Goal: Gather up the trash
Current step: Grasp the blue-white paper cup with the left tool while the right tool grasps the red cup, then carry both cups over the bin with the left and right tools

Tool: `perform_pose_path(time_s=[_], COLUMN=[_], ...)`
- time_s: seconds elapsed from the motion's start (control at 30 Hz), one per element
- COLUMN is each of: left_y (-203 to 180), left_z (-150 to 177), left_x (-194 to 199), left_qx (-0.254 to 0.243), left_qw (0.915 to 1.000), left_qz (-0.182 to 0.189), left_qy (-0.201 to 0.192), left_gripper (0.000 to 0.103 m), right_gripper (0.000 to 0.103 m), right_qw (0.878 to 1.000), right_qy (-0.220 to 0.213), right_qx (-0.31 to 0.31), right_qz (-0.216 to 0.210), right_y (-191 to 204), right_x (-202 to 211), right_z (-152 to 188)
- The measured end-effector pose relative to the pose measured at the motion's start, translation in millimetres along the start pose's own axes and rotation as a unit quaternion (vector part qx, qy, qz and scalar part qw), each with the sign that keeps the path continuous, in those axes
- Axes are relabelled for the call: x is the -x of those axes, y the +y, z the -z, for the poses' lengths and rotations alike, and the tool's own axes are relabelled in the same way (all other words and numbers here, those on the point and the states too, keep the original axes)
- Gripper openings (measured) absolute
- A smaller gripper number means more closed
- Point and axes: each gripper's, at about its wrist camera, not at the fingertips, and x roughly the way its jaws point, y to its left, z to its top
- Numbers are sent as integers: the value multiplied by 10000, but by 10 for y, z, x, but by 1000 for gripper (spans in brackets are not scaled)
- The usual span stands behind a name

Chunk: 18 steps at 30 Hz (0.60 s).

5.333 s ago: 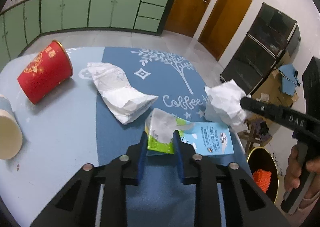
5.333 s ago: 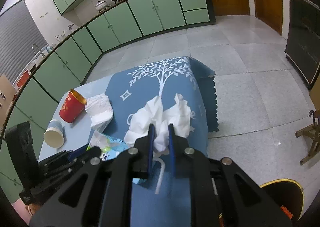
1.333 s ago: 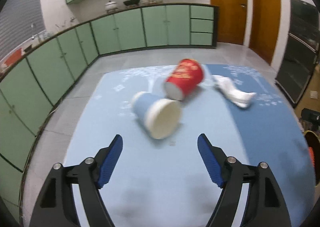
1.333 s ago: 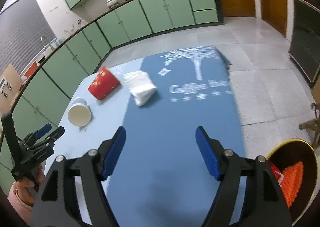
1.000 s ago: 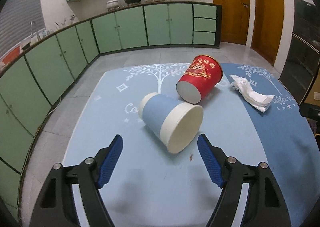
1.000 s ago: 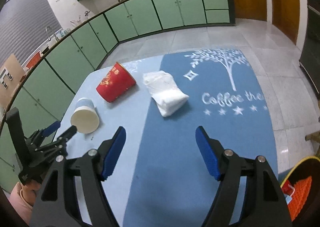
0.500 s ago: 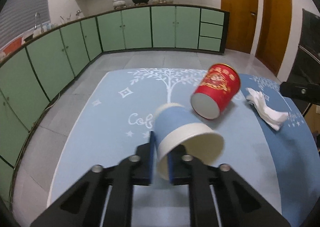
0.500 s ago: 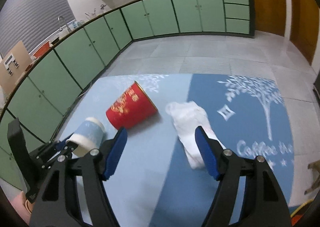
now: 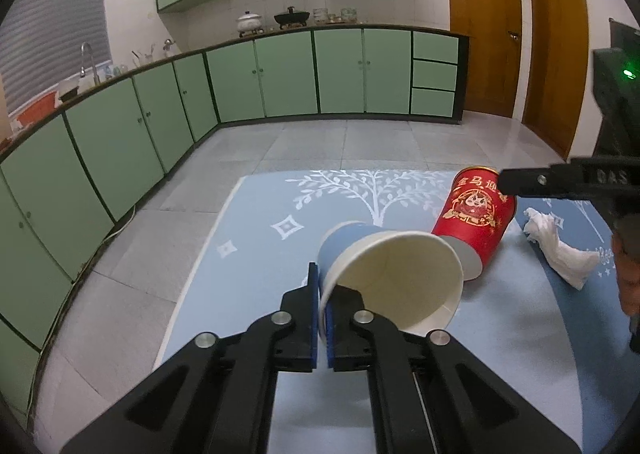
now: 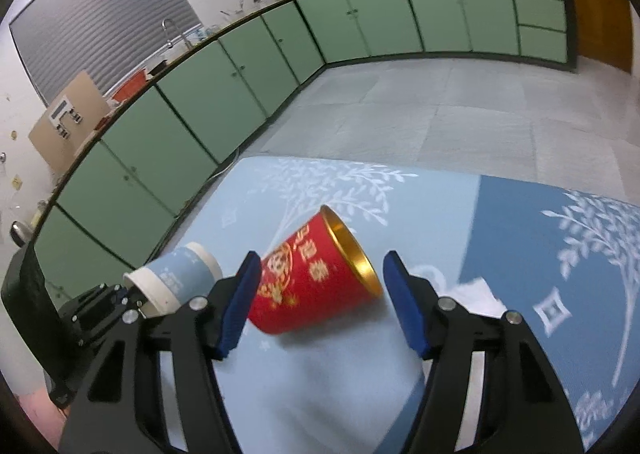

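Note:
A blue paper cup [image 9: 384, 270] lies tipped with its white mouth toward the left wrist camera. My left gripper [image 9: 322, 282] is shut on its rim, one pad inside and one outside. The same cup [image 10: 180, 278] and left gripper [image 10: 132, 300] show at the lower left of the right wrist view. A red cup [image 10: 316, 286] with a gold inside lies on its side on the blue tablecloth [image 10: 520, 221]. My right gripper [image 10: 322, 294] straddles it with its jaws closing, and the right pad stands apart from the gold rim. In the left wrist view the red cup [image 9: 476, 213] lies behind the blue one.
A crumpled white tissue [image 9: 560, 250] lies right of the red cup, its edge [image 10: 476, 296] showing behind my right finger. Green cabinets [image 9: 280, 73] line the far wall beyond a tiled floor. A hand [image 9: 626, 254] is at the right edge.
My left gripper closed on the blue cup's rim and tipped it up. My right gripper swept left from the tissue and now frames the red cup, with its jaws narrower.

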Motion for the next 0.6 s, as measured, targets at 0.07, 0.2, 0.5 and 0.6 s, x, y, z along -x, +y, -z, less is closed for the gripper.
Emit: perform_pose_path(time_s=[0.07, 0.2, 0.5, 0.6], left_y=[27, 78, -43, -112], left_z=[11, 23, 94, 143], left_x=[-5, -3, 114, 213], left_qx=[27, 73, -17, -58], left_qw=[10000, 10000, 9999, 9997], left_qz=[-15, -29, 97, 220], left_qy=[22, 47, 51, 32], left_gripper=[3, 3, 3, 3], right_gripper=[52, 28, 5, 2], right_qw=[9998, 9989, 9960, 9971], right_qy=[164, 350, 573, 472], right_qx=[30, 136, 530, 514], right_qz=[-121, -269, -429, -306], right_y=[-26, -5, 338, 419], right_x=[-92, -110, 223, 392], right_z=[-45, -47, 277, 413])
